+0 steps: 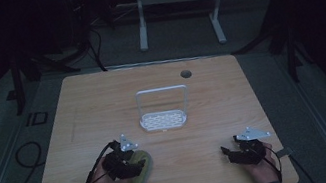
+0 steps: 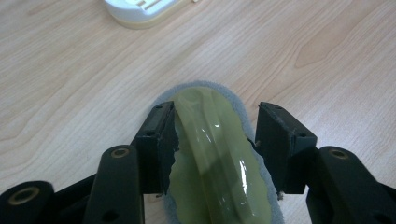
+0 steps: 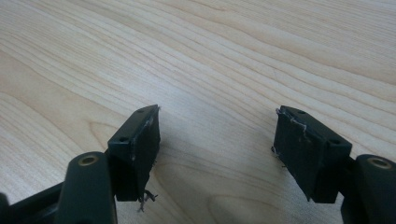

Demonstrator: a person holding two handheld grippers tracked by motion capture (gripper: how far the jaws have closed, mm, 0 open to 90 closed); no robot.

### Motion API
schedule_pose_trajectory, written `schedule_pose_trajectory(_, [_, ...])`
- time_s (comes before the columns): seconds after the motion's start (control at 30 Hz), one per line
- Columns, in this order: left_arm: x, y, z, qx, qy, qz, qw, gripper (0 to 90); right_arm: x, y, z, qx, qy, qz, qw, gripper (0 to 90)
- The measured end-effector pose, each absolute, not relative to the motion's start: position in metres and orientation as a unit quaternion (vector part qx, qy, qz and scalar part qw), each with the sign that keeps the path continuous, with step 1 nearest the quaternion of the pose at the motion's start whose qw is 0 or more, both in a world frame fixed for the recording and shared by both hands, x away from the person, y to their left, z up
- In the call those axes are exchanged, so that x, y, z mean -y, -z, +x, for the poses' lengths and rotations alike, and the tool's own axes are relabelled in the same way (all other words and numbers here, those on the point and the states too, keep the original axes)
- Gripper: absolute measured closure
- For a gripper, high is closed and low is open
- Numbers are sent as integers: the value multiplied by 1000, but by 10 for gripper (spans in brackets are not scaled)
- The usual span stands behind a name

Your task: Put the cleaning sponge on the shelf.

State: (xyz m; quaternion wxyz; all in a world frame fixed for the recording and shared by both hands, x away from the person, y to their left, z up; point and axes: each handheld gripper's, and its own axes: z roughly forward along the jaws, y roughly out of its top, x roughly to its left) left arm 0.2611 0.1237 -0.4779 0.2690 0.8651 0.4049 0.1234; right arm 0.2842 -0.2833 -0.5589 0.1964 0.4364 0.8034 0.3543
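- Straddling the brush [image 2: 219, 158], the left gripper [image 2: 215, 140] has its jaws apart, pads not pressing; the brush lies on the table [image 1: 208, 129] at its near left.
- Looks light: glossy, likely slippery handle (grip its raised ridge), soft grey pad beneath.
- Right gripper [image 3: 217, 149] stands open, empty.
- Rack [image 1: 163, 109] detail is lost in dimness.

We are seeing an oval scrubber [image 2: 219, 158], its glossy yellow-green grip sitting on a grey felt pad, lying flat on the worktop [image 2: 327, 60] between the jaws of the left tongs [image 2: 215, 140], untouched by them.
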Motion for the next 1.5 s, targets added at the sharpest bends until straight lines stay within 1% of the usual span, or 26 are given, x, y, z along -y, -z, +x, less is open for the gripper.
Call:
schedule_pose_trajectory(0.17, [-121,479,262,-408,-124,866,259,473,283,559,284,-803,-354,436,197,308])
schedule_pose_trajectory(0.33, [-119,482,262,-409,-117,871,246,449,283,559,284,-803,-354,436,197,308])
schedule_pose_trajectory(0.53, [-119,486,265,-416,-112,873,226,452,283,559,284,-804,-354,436,197,308])
schedule_pose_trajectory(0.63, [-120,486,268,-419,-106,875,218,473,283,559,284,-804,-354,436,197,309])
schedule_pose_trajectory(0.77, [-124,488,273,-420,-90,879,208,524,283,559,284,-804,-354,436,197,308])
schedule_pose_trajectory(1.03, [-124,485,279,-405,-71,893,185,594,283,559,284,-804,-354,436,196,308])
schedule_pose_trajectory(1.33, [-123,479,287,-387,-48,907,157,642,283,559,284,-804,-354,436,197,308])
schedule_pose_trajectory(1.5, [-121,478,291,-379,-33,915,137,644,283,559,284,-804,-354,436,197,308])
